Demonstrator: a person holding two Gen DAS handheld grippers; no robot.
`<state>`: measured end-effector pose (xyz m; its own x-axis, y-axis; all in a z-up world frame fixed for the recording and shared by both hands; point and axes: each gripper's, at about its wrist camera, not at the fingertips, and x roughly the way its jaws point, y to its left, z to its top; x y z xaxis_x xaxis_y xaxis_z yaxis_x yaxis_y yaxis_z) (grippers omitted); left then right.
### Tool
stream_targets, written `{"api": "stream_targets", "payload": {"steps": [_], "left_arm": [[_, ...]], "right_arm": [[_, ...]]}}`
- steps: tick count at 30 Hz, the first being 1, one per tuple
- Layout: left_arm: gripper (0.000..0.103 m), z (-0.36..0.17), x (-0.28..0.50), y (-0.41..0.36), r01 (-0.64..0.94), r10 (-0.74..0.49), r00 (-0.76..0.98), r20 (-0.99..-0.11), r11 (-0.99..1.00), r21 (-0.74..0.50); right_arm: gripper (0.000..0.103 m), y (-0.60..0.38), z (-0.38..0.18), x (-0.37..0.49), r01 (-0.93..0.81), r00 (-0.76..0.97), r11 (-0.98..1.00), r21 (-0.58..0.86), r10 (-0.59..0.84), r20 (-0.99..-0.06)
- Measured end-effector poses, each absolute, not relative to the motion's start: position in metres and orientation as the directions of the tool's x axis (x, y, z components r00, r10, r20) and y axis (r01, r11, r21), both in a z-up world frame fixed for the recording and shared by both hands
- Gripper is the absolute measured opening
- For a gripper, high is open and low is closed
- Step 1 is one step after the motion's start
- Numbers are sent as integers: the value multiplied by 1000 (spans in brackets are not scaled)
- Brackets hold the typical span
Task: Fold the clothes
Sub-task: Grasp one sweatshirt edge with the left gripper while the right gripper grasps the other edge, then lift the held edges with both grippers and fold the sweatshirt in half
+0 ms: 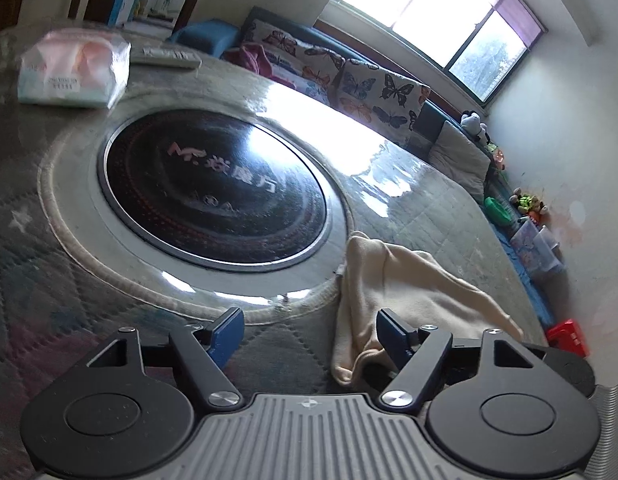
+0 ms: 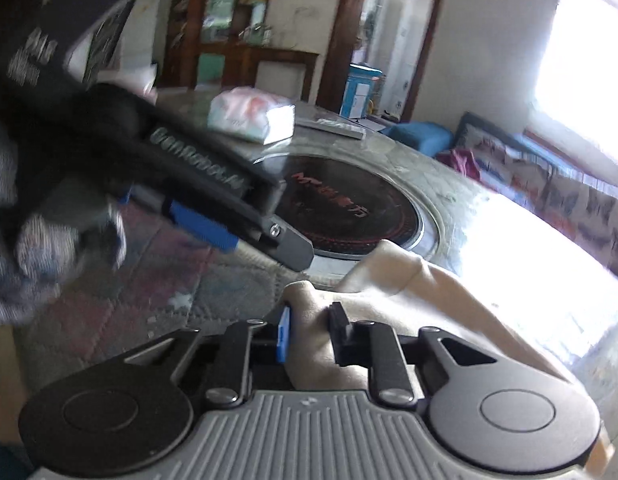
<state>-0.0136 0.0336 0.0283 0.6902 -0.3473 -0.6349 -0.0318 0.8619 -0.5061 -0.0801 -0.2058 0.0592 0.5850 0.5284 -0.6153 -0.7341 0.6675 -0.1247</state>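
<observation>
A cream-coloured garment [image 1: 409, 292] lies bunched on the quilted table cover, just right of the round black hob. My left gripper [image 1: 309, 336] is open, its blue fingers wide apart; the cloth's edge hangs between them near the right finger, not pinched. In the right wrist view my right gripper [image 2: 309, 332] is shut on a fold of the same cream garment [image 2: 409, 292], lifting it slightly. The left gripper [image 2: 237, 216] shows there too, blurred, above the table at the upper left.
A round black induction hob [image 1: 217, 184] is set in the table centre. A pack of tissues [image 1: 73, 68] and a remote [image 1: 165, 56] lie at the far side. A butterfly-print sofa [image 1: 349, 76] and toys line the wall beyond the table edge.
</observation>
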Motion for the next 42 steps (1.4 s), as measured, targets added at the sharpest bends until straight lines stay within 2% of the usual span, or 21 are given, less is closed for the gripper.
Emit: {"api": "stream_targets", "payload": {"steps": [9,16,18,20,22,26,28,31,34,40,42], "left_arm": [[84,23,6,21,-90,-425,660,-620,774,-626],[81,11,20,13,-123,-527,628,-573,659,-742],[74,6,24,14,-135,-555,620,-555,622,-771],[58,-1,29,16,-153,-583,607,-540,582,-799],[34,-11,32,19,-179,-608,593,-528,539,-823],[16,-26,33,27,-210,-624,596,-506,487,-848],[15,-27,32,29,-203,-621,599,-506,494,-846],[15,-24,33,29,-192,-617,598,-512,511,-838],[15,-21,34,29,-184,-614,596,-518,524,-832],[15,-20,35,24,-177,-607,599,-523,537,-825],[15,-18,38,18,-176,-601,600,-528,544,-820]], "right_arm": [[12,-243,74,-68,-703,540,704,103,622,-567],[11,-263,80,-67,-708,524,688,161,665,-532],[11,-267,81,-67,-709,519,682,177,676,-524],[11,-268,82,-69,-714,514,675,184,685,-517],[11,-266,82,-71,-722,512,669,177,689,-513],[12,-269,78,-71,-723,499,666,184,688,-527],[14,-271,77,-72,-719,494,668,191,685,-535],[23,-285,75,-72,-682,534,707,185,655,-535],[24,-308,75,-69,-620,590,765,172,600,-540],[27,-383,63,-42,-357,727,924,139,368,-580],[31,-405,55,-30,-282,738,949,137,306,-601]]}}
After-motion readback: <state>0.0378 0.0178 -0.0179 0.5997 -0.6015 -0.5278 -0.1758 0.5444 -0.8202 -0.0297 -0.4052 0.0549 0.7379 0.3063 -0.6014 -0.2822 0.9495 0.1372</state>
